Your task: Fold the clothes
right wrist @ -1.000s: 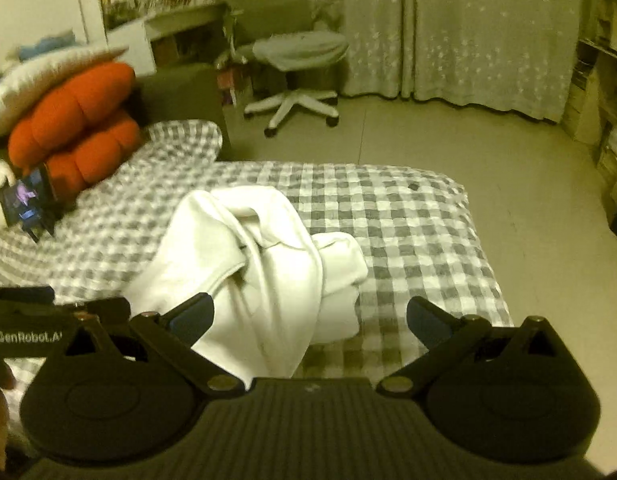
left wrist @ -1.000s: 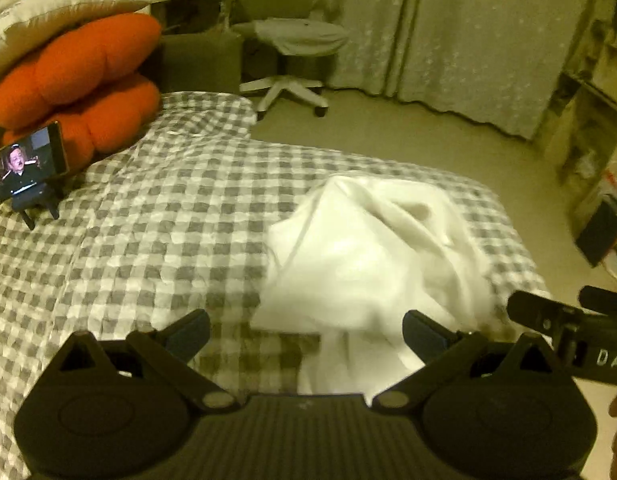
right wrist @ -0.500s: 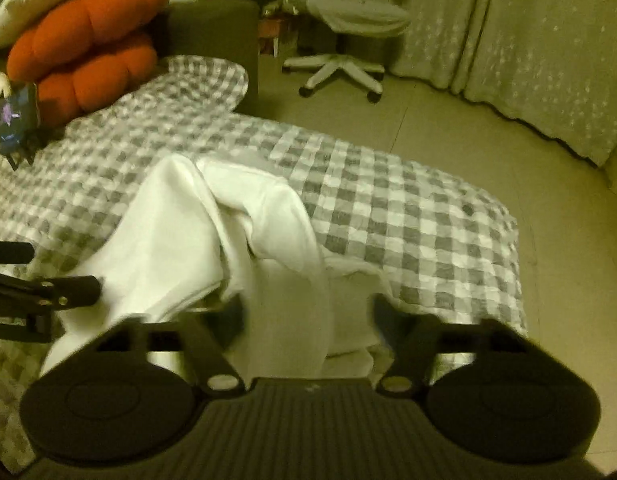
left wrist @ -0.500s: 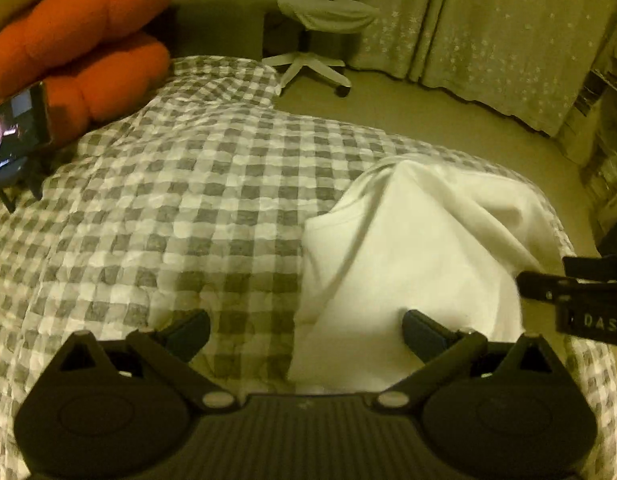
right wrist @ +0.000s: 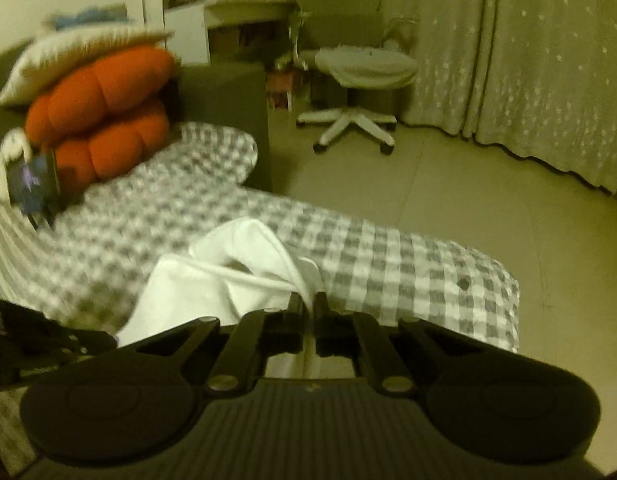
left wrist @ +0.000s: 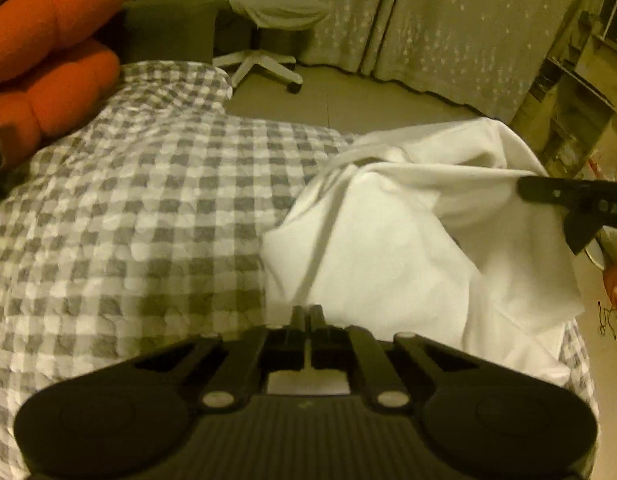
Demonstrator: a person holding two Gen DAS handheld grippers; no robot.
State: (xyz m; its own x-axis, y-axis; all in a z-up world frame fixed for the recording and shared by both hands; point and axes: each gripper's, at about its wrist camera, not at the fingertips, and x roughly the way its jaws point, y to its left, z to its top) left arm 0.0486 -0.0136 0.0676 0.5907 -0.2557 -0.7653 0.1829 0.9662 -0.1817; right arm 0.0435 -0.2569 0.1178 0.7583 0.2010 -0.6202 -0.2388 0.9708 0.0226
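Note:
A crumpled white garment lies on the grey-checked bed cover, toward its right side. My left gripper is shut on the garment's near edge, and a strip of white cloth shows between its fingers. My right gripper is shut on another edge of the white garment. In the left wrist view the right gripper holds that edge raised, so the cloth hangs from it in a fold. The left gripper's body shows at the lower left of the right wrist view.
Orange cushions and a pale pillow are stacked at the head of the bed, with a phone on a stand beside them. A white swivel chair stands on the floor before the curtains. Shelves lie to the right.
Both grippers went from wide open to shut on the garment. The left one came down to the near edge; the right one has lifted its edge off the bed.

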